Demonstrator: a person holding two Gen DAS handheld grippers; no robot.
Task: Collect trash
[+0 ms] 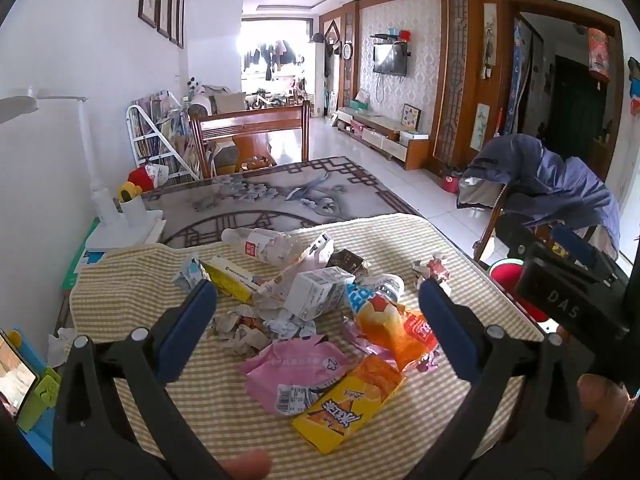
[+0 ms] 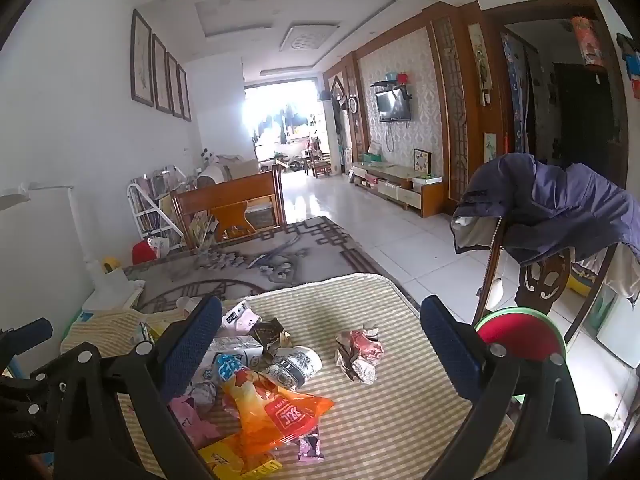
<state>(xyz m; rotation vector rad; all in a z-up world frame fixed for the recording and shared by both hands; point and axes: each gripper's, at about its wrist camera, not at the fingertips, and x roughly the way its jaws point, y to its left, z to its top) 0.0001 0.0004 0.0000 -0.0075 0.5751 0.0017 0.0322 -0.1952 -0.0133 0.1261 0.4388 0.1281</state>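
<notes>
Orange snack wrapper (image 1: pixel 394 326) tops the trash on the table (image 1: pixel 460 248), both hand-held grippers, left (image 1: pixel 318 308) and right (image 2: pixel 322 334), hovering wide open, empty.

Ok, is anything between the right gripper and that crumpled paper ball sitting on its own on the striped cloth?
Nothing visible. The right gripper is open above the striped cloth, and the crumpled paper ball lies apart from the pile, with only bare cloth around it.

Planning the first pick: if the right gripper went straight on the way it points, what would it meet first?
Probably the crumpled red-and-white paper ball, lying alone on the striped cloth between the open right gripper fingers; depth is uncertain, so it may meet the cloth first.
</notes>
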